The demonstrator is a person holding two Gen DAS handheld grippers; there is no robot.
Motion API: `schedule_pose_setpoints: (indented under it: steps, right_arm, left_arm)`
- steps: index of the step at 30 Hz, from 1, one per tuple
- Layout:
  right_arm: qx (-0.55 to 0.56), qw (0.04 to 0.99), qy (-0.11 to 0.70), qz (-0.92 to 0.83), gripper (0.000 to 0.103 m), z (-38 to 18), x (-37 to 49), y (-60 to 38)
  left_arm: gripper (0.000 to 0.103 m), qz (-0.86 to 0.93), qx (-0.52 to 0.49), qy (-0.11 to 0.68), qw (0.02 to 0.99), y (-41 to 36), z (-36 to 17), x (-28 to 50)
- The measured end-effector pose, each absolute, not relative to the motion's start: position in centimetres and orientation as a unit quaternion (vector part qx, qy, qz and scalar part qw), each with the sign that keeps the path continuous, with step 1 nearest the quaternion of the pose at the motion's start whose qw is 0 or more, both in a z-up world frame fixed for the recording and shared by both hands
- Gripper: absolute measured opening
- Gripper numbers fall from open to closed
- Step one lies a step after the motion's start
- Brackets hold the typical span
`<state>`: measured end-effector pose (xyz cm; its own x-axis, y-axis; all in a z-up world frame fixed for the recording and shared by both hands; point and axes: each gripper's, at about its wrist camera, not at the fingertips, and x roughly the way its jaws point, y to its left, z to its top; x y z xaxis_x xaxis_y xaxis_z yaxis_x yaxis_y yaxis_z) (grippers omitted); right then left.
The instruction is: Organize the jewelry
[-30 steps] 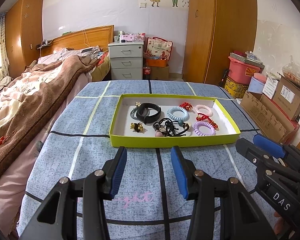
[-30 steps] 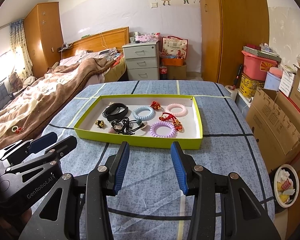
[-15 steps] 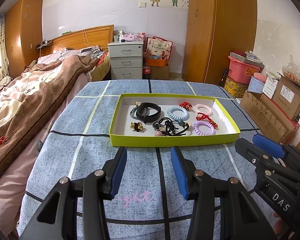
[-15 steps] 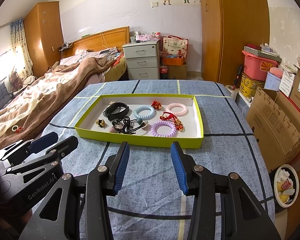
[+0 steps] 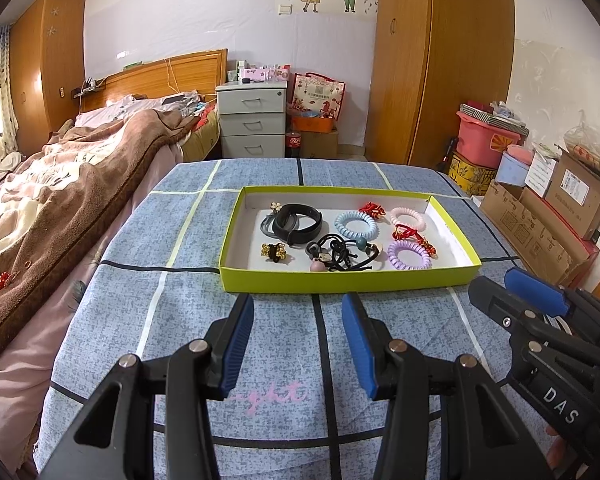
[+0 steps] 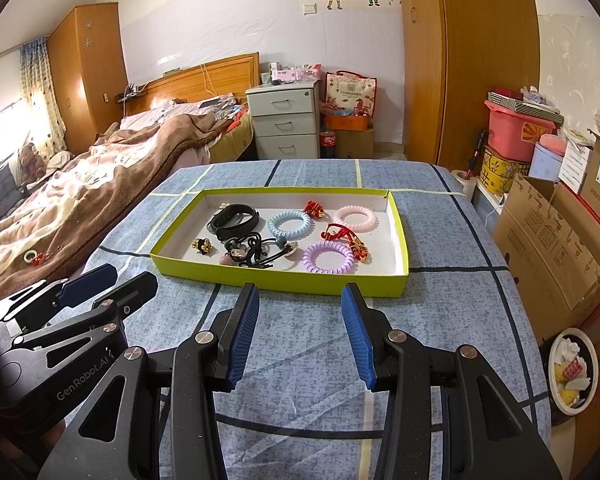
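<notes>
A shallow yellow-green box [image 5: 348, 280] [image 6: 284, 280] sits on the blue checked tablecloth. It holds a black band [image 5: 298, 224], a blue coil hair tie [image 5: 356, 224], a pink one [image 5: 408, 216], a purple one [image 5: 410, 254] [image 6: 328, 258], black elastic ties [image 5: 340, 256], a gold clip [image 5: 274, 252] and red knot charms [image 5: 414, 236]. My left gripper [image 5: 298, 312] is open and empty, just short of the box's front wall. My right gripper [image 6: 300, 304] is open and empty at the same distance. Each gripper shows in the other's view, the right [image 5: 512, 292] and the left [image 6: 108, 280].
A bed with a brown blanket [image 5: 60, 208] runs along the table's left side. Cardboard boxes [image 6: 556, 240] and a pink bin [image 6: 516, 128] stand to the right. A bowl of scraps [image 6: 572, 372] sits on the floor at the right. A grey drawer unit [image 5: 254, 124] stands behind.
</notes>
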<state>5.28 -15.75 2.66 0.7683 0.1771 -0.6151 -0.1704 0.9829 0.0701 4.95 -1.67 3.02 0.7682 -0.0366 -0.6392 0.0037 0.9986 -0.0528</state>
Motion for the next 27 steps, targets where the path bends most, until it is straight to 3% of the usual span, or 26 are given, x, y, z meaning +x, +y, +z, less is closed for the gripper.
schedule_pose_setpoints:
  steps: [27]
  right_arm:
    - [0.004,0.940,0.329,0.093,0.044,2.60,5.13,-15.37]
  left_arm:
    - [0.048,-0.013,-0.026,0.341,0.940,-1.81,3.01,5.00]
